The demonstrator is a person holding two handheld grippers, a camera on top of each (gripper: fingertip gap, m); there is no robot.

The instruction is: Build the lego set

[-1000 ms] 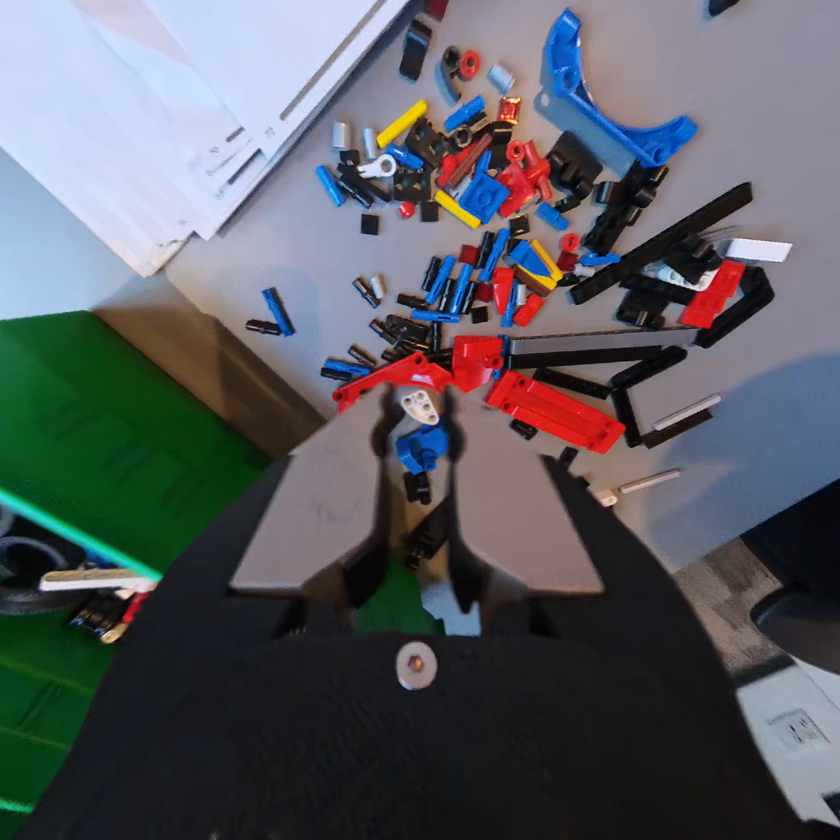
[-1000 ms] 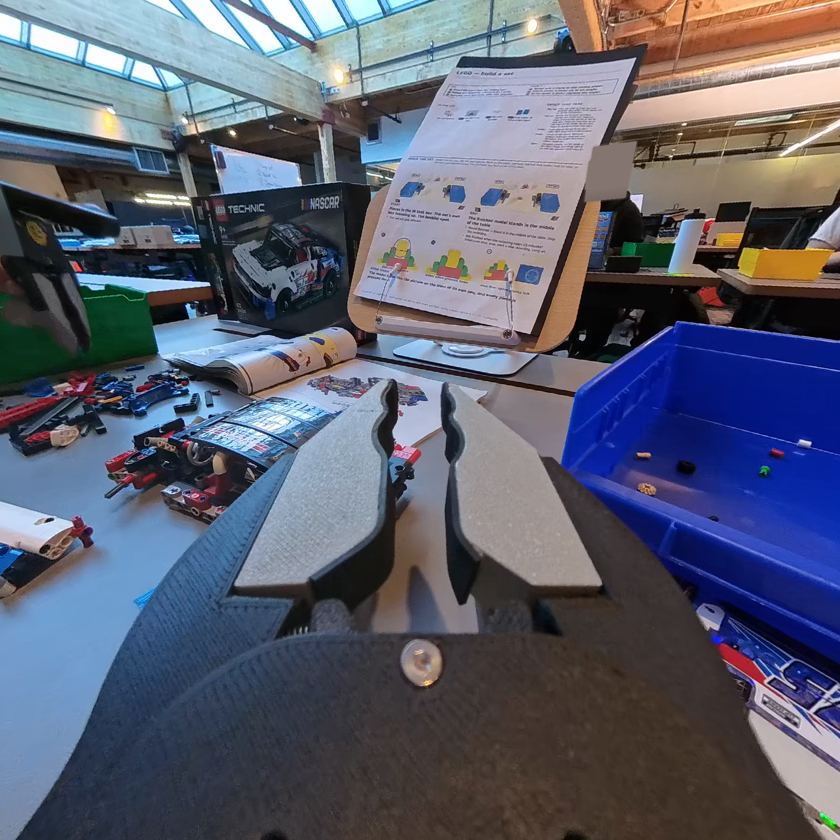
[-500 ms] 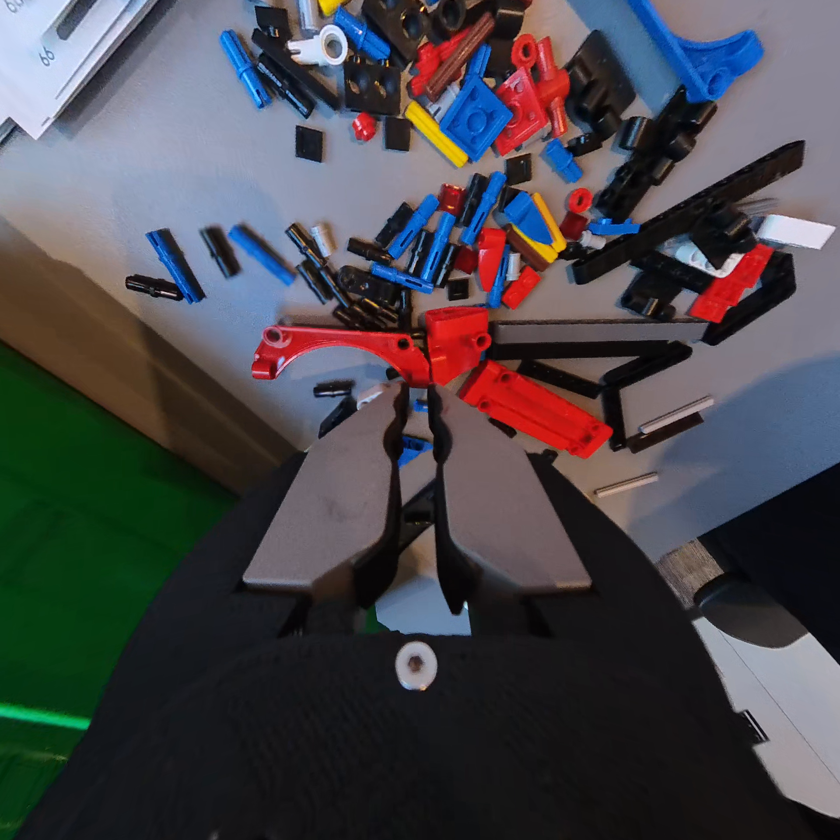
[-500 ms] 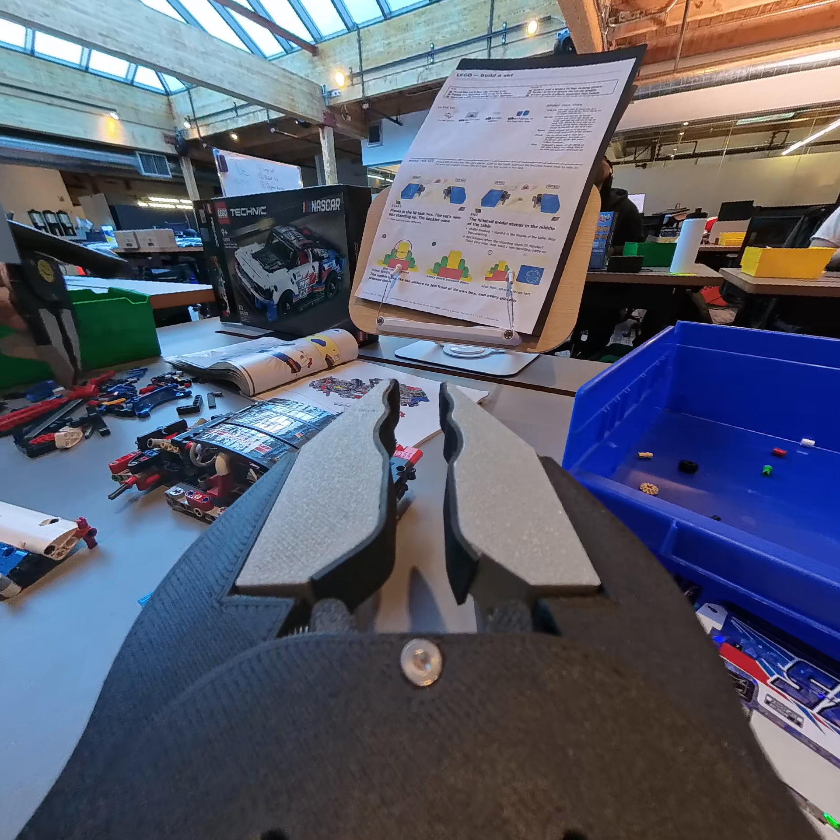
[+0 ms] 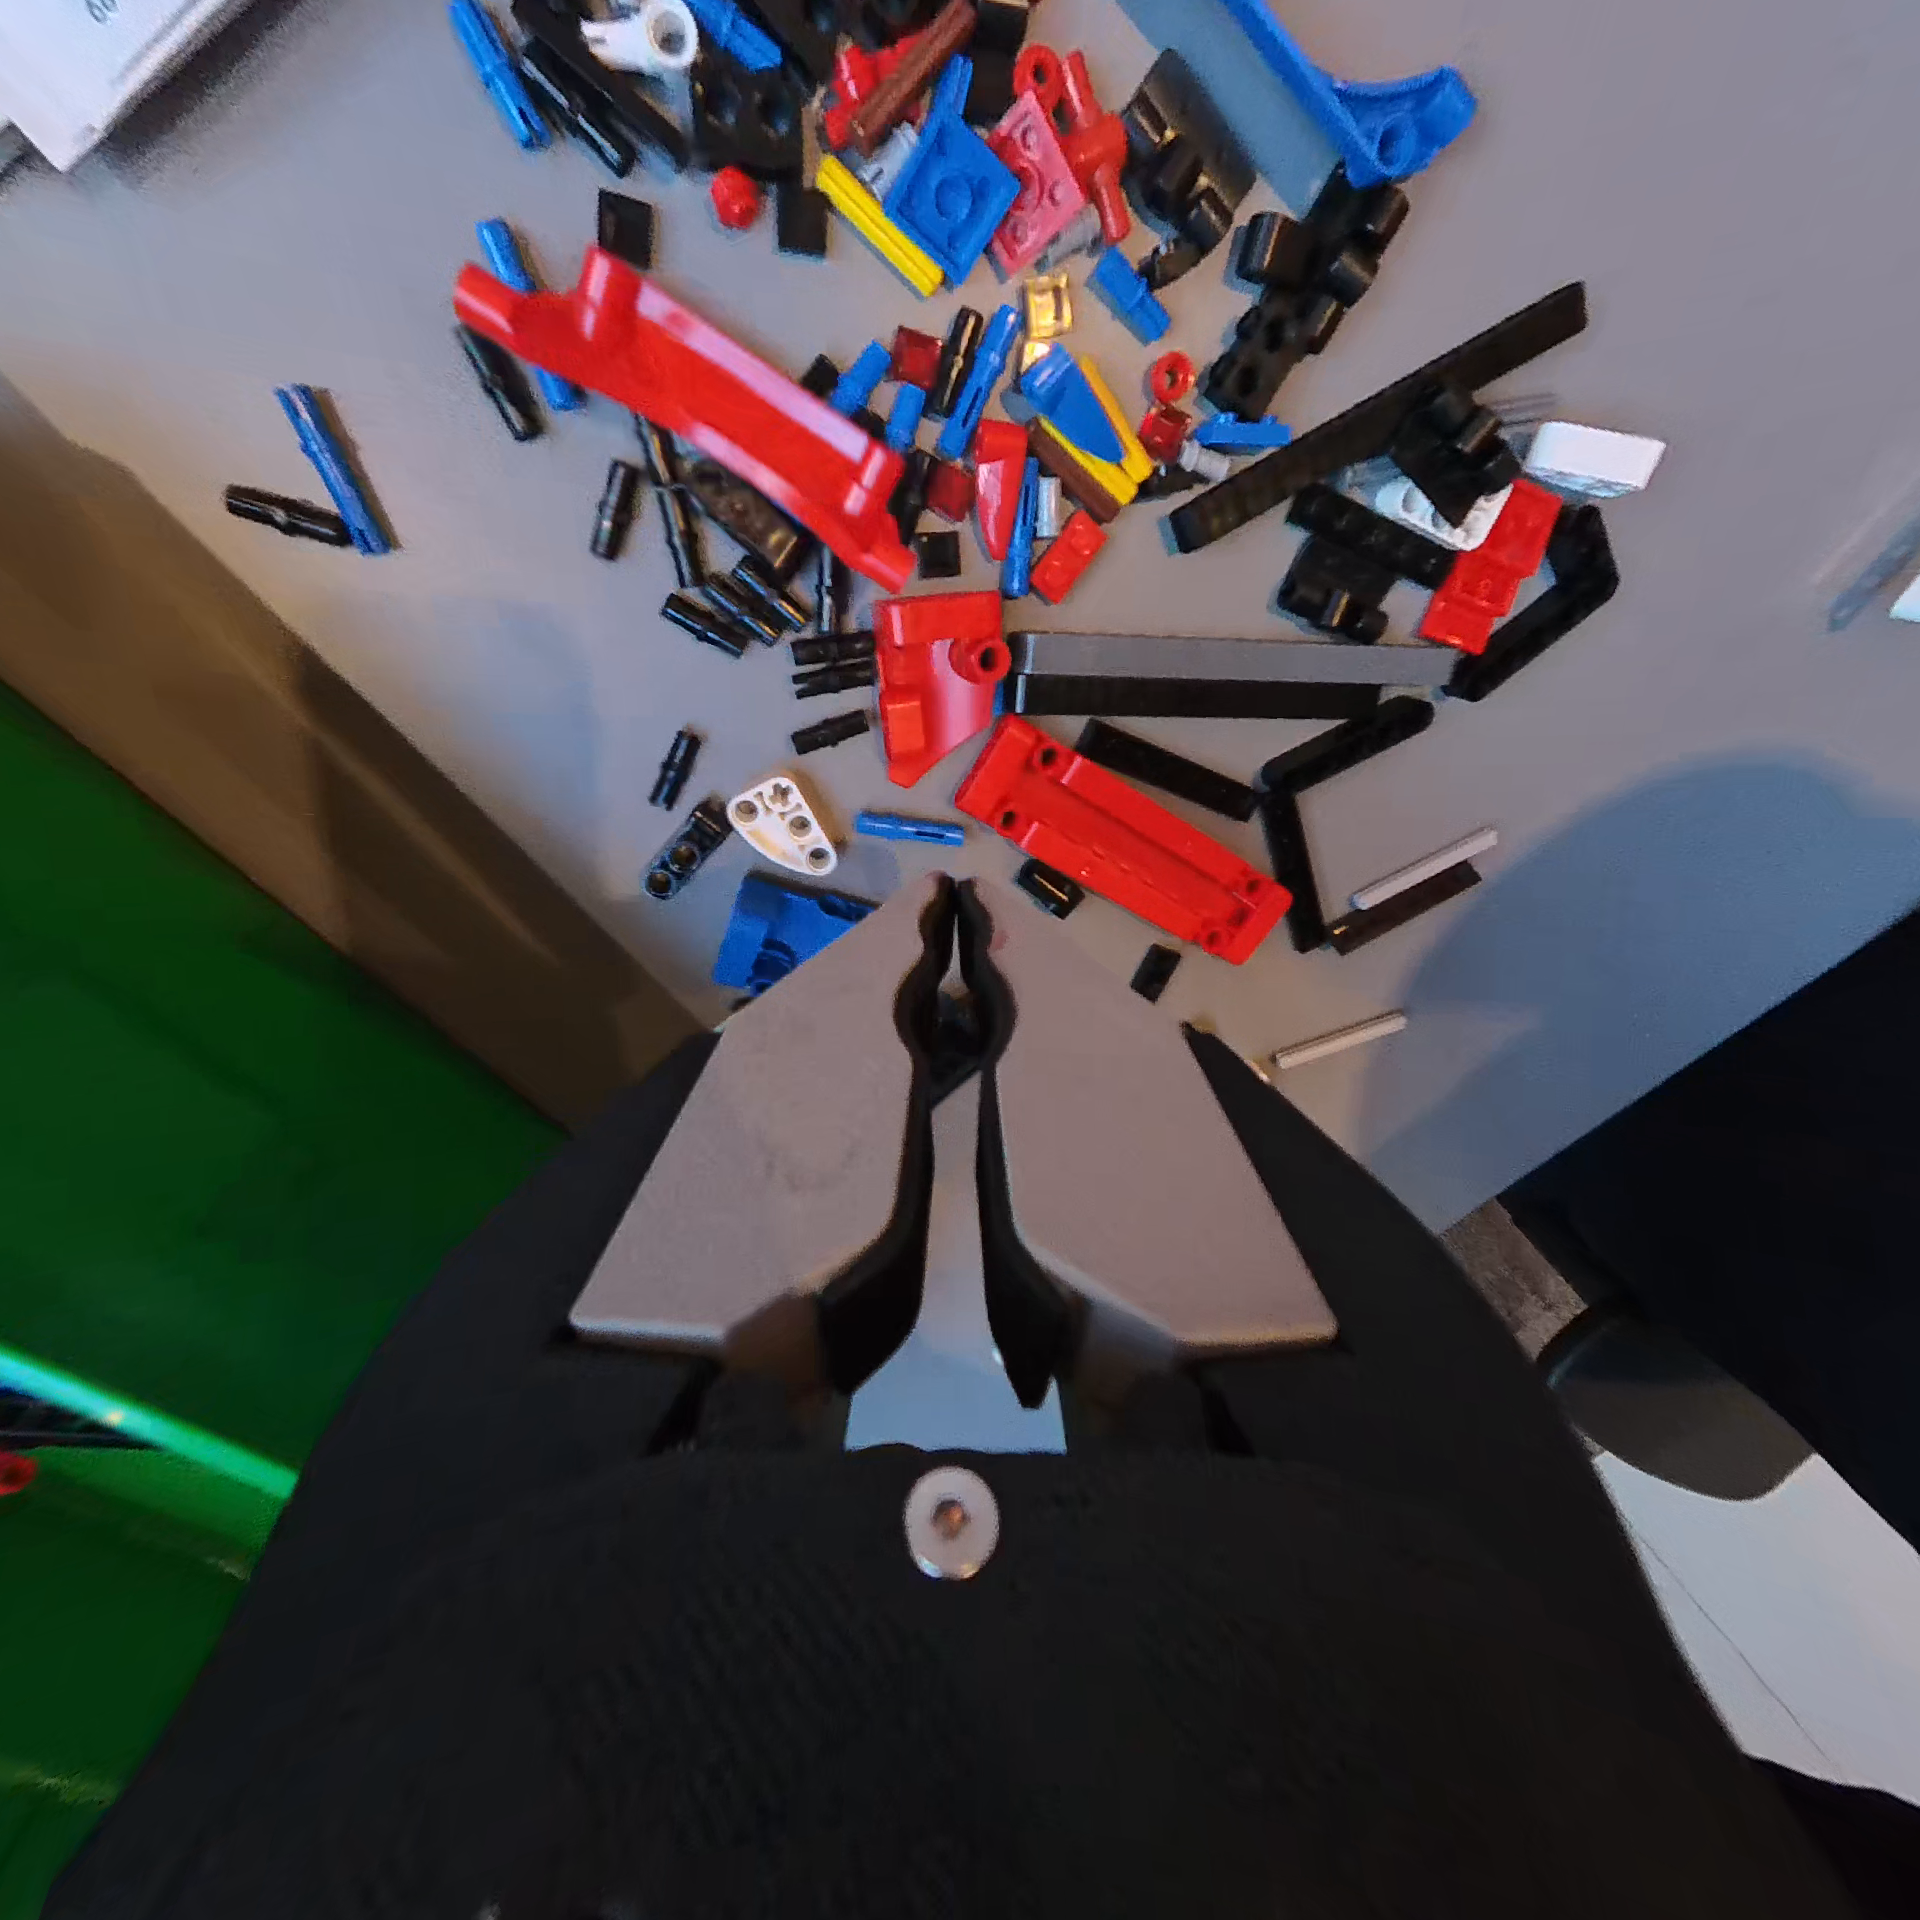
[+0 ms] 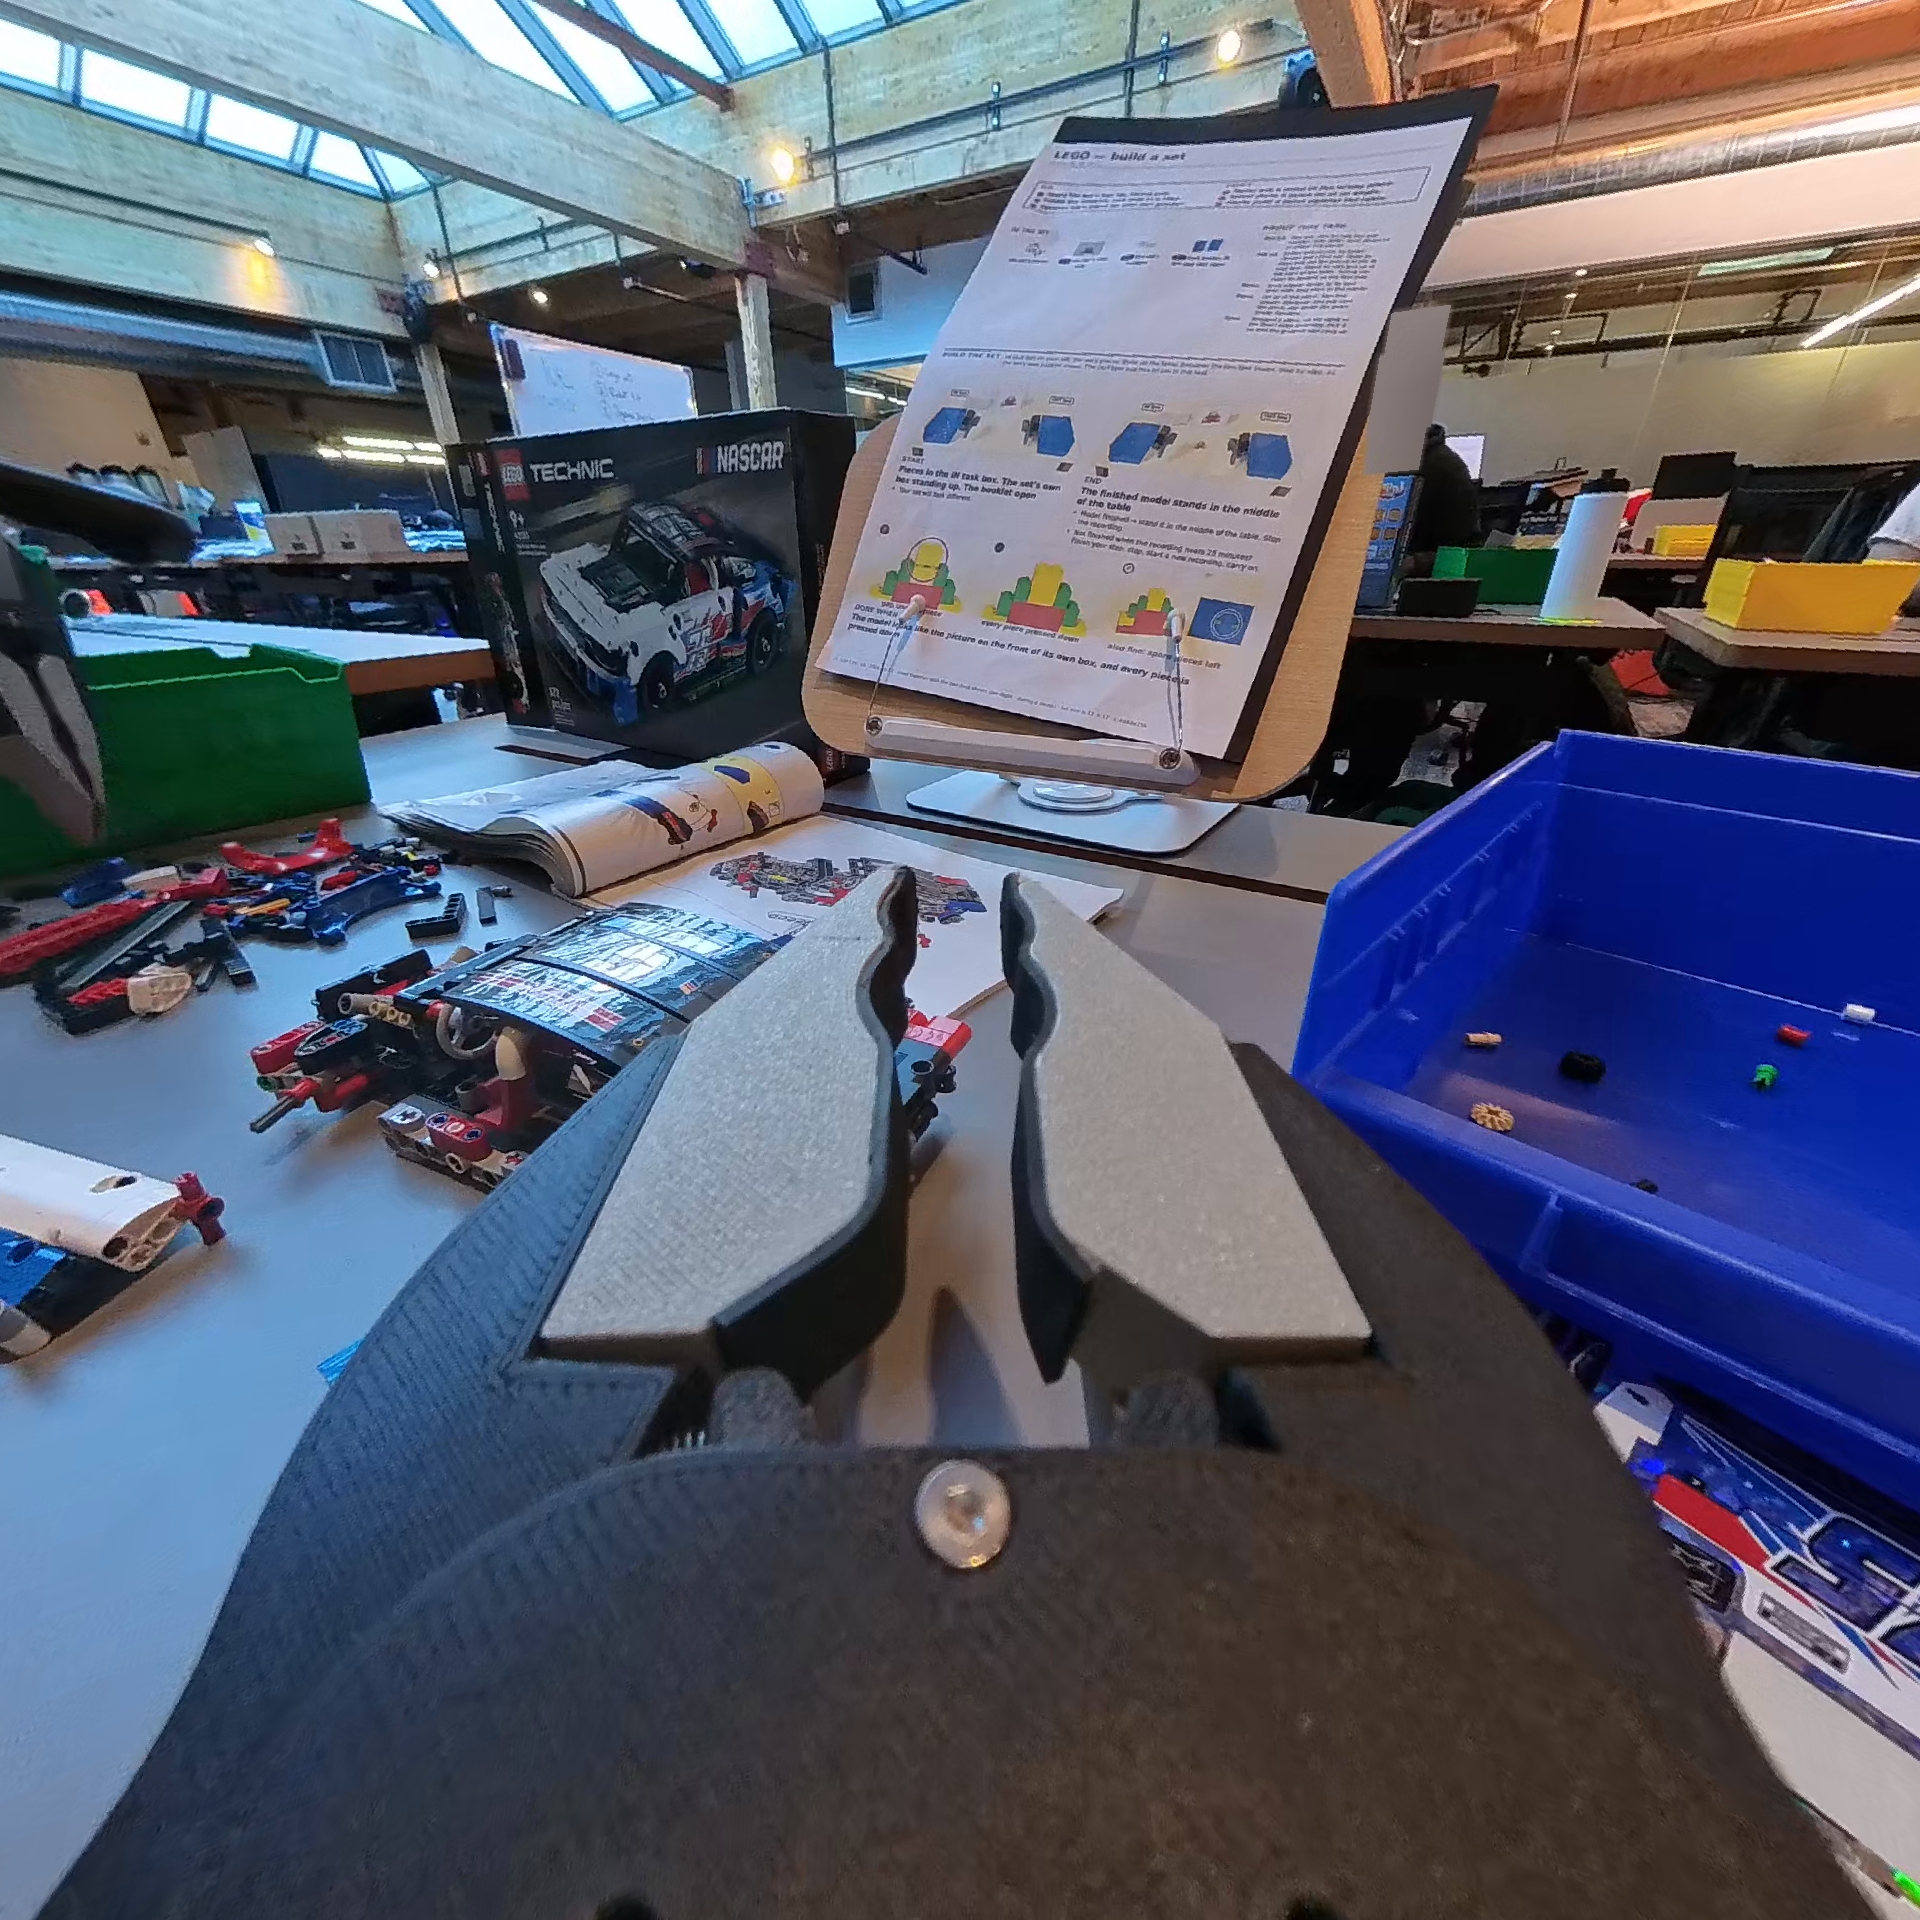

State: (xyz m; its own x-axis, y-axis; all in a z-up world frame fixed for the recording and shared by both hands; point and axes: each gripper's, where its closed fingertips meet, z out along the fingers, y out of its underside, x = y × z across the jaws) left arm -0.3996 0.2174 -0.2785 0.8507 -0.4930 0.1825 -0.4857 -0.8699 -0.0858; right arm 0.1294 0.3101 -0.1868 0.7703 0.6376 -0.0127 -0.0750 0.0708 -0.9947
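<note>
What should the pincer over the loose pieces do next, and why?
Probably open the left gripper and aim again: its tips meet with no piece visibly between them, while the white triangular piece lies free just ahead, to their left.

A big open workshop or lab hall. Skylights [image 6: 260, 114] and timber beams [image 6: 499, 156] run overhead from 10 to 12 o'clock. Rows of benches [image 6: 1507, 629] stretch back at 2 o'clock, loaded with a yellow bin [image 6: 1808, 594], a green bin [image 6: 1496, 574] and monitors [image 6: 1694, 476]. A whiteboard [image 6: 597, 387] stands at 11 o'clock, and the near bench [image 6: 156, 1455] carries a sheet stand [image 6: 1101, 727].
</note>
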